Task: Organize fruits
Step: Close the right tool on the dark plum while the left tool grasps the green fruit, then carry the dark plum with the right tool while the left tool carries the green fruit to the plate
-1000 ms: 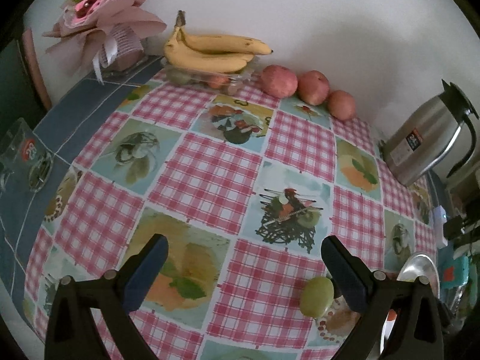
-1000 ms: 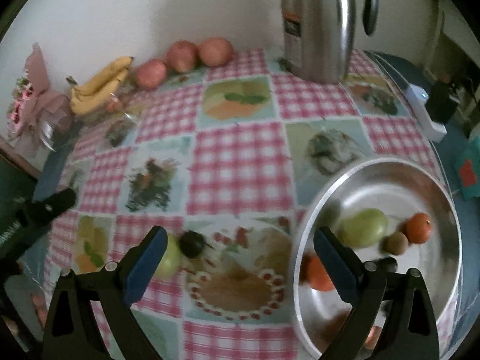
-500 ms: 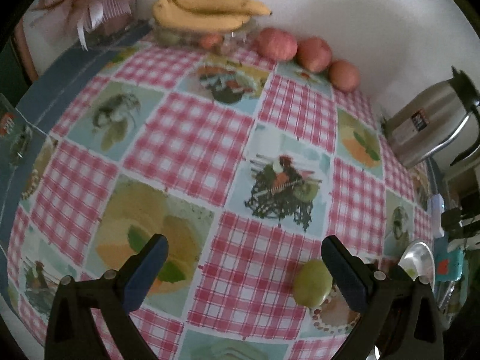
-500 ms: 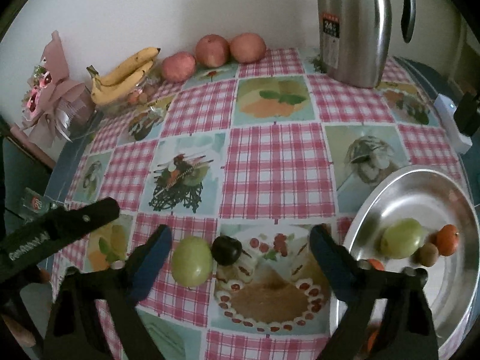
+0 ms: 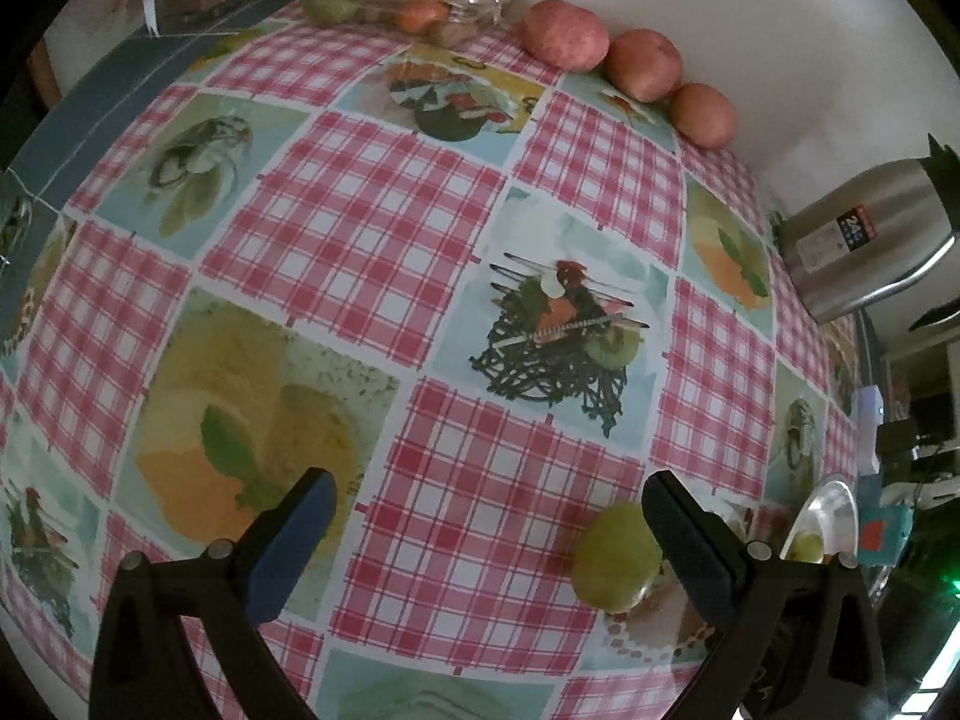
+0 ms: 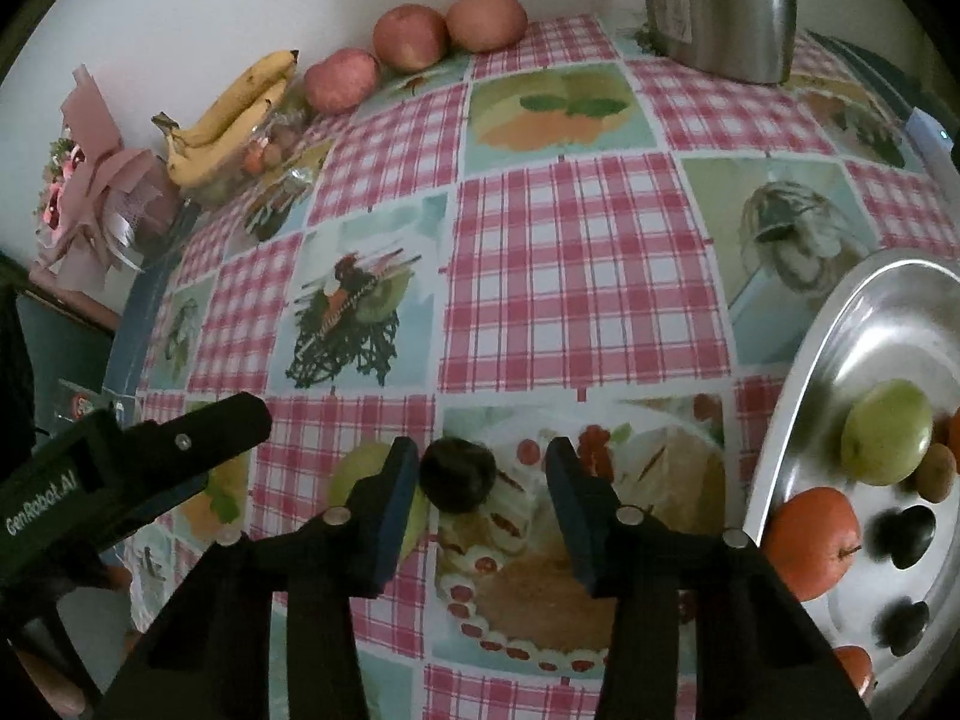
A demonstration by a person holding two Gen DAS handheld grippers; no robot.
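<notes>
A dark plum (image 6: 457, 474) lies on the checked tablecloth between the open jaws of my right gripper (image 6: 480, 480), close to its left finger. A green fruit (image 6: 360, 468) lies just left of it, partly hidden by that finger; in the left wrist view the same green fruit (image 5: 615, 558) sits just inside the right finger of my open, empty left gripper (image 5: 486, 531). A steel bowl (image 6: 840, 324) at the right holds a green fruit (image 6: 888, 441), oranges (image 6: 810, 540), dark plums (image 6: 909, 528) and a kiwi (image 6: 936, 471).
At the back along the wall are bananas (image 6: 234, 114) on a clear box of small fruit, three red apples (image 6: 411, 36), a steel thermos (image 6: 720, 0) and a pink bouquet (image 6: 96, 180). My left gripper's body (image 6: 120, 468) shows at the lower left of the right wrist view.
My right gripper has moved forward and down, its jaws narrowing around the dark plum. My left gripper has moved lower and closer to the green fruit.
</notes>
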